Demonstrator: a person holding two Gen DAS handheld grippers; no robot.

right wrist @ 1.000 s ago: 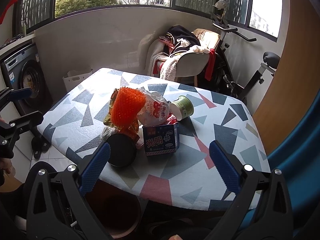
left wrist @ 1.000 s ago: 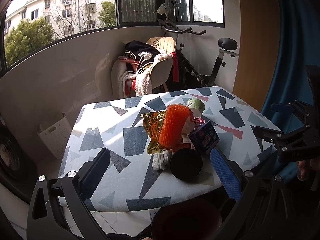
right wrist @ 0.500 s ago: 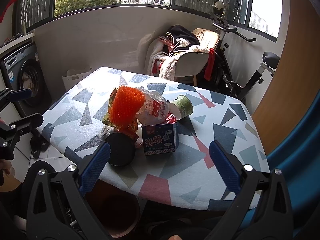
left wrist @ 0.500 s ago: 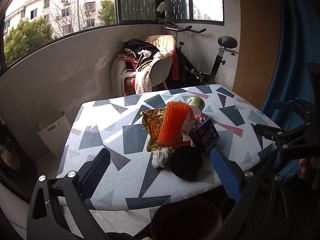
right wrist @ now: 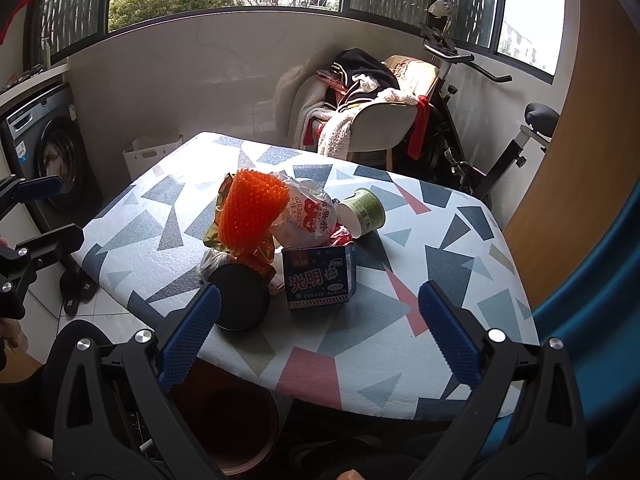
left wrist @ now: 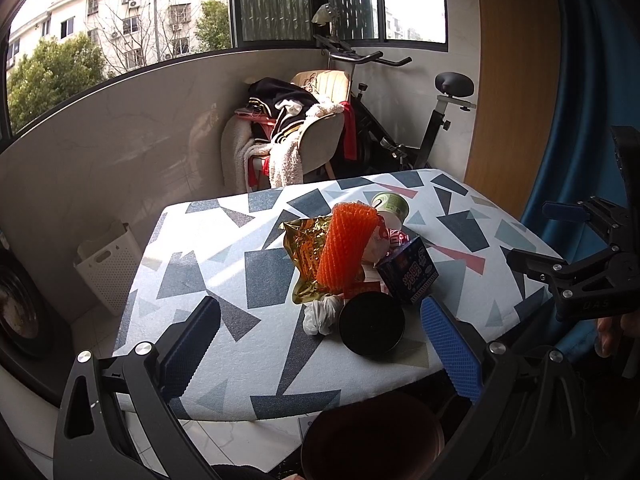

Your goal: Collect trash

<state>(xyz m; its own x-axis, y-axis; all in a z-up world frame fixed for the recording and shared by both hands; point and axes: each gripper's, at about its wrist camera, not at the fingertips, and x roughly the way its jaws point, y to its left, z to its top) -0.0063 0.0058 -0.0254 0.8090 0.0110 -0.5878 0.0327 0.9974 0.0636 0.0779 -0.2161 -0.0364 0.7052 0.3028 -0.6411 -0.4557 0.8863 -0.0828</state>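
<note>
Item 1. My left gripper (left wrist: 320,344): jaws wide apart, nothing between them, held back from the table edge. My right gripper (right wrist: 320,328): likewise spread and empty.

Item 2. Brown bin (left wrist: 372,436): directly below and just ahead of both grippers, tucked under the near table edge. Presumably where the trash goes.

Item 3. Patterned table (left wrist: 208,268): its near edge lies just beyond my fingertips.

Item 4. Black round lid (left wrist: 371,323): nearest piece, dead ahead of the left gripper and ahead-left of the right one; touching the white crumpled wad (left wrist: 320,314) on its left.

Item 5. Blue carton (right wrist: 320,276): straight ahead of the right gripper, upright, beside the lid.

Item 6. Orange mesh (left wrist: 348,248), over gold foil wrapper (left wrist: 306,248), and white printed bag (right wrist: 306,210): piled together behind items 4 and 5.

Item 7. Green cup (right wrist: 362,212): farthest, on its side.

Handling note: I judge nothing collected yet. Best to take near, free pieces first: lid by its rim, carton across its flat faces, so the leaning pile is not toppled.
</note>
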